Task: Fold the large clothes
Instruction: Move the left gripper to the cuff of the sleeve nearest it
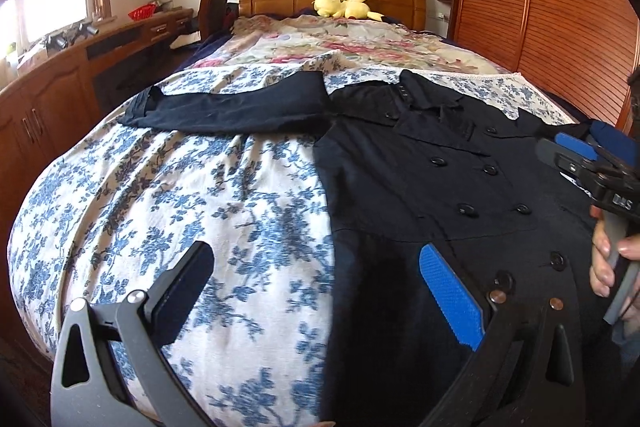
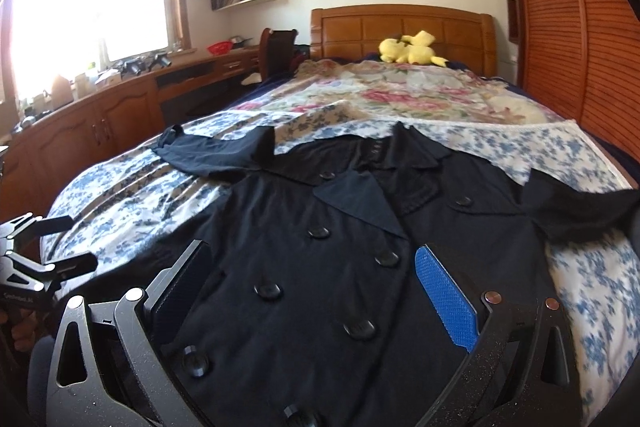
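Nearest you, your left gripper (image 1: 316,291) hangs with its fingers spread wide and nothing between them, straddling the left edge of the dark coat (image 1: 420,195): the left finger is over the blue-flowered sheet (image 1: 180,195), the blue-padded right finger over the coat's lower front. Your right gripper (image 2: 312,287) is likewise spread and empty, poised above the coat's double row of buttons (image 2: 268,291). In the left wrist view you can see that right gripper from the side at the right edge, with your right hand (image 1: 608,259) wrapped around its handle.

The coat lies face up and spread flat across the near half of the bed, buttoned, its collar toward the far end. Its left sleeve (image 1: 228,109) stretches straight out to the left over the sheet; its right sleeve (image 2: 580,203) stretches out to the right.

Beyond the collar lies a pink-flowered cover (image 2: 400,95). Farther still, a yellow plush toy (image 2: 410,53) rests just in front of the wooden headboard (image 2: 400,27).
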Available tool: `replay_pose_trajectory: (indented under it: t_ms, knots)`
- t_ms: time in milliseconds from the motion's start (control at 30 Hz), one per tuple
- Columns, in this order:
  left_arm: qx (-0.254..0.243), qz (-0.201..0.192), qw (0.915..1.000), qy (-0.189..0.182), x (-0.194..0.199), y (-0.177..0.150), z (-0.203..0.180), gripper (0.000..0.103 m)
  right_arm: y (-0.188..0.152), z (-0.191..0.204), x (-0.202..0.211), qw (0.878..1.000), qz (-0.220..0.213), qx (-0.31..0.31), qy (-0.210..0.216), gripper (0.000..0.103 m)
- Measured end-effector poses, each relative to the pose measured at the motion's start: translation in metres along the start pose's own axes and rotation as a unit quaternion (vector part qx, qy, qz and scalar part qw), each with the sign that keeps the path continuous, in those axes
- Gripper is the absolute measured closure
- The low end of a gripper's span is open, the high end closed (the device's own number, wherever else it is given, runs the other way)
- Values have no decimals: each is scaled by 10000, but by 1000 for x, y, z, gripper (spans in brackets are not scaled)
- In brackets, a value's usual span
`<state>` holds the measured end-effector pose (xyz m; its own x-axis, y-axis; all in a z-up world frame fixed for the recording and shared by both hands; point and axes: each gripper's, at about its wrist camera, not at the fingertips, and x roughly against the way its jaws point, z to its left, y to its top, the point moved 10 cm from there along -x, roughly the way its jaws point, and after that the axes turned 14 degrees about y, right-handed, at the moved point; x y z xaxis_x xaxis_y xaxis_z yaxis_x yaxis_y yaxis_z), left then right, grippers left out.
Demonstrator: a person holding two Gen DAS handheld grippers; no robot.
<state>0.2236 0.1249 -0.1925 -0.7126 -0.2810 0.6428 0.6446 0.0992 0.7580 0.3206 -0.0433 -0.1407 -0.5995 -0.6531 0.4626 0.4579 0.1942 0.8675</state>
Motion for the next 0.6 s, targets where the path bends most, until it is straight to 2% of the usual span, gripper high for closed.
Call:
replay_pose_trajectory:
  t_ms: [300, 433, 533, 600]
  knots:
    - [-71, -63, 9985, 537, -26, 16, 50, 0, 13, 14, -68, 9994, 198, 200, 204, 0]
    - [-178, 190, 9980, 577, -53, 23, 65, 0, -5, 17, -98, 9971, 445, 608, 101, 0]
    - [-221, 317, 9975, 598, -74, 31, 74, 0, -16, 13, -107, 9971, 558, 494, 181, 0]
    - [-30, 387, 9983, 443, -91, 39, 81, 0, -15, 12, -105, 9973, 521, 448, 249, 0]
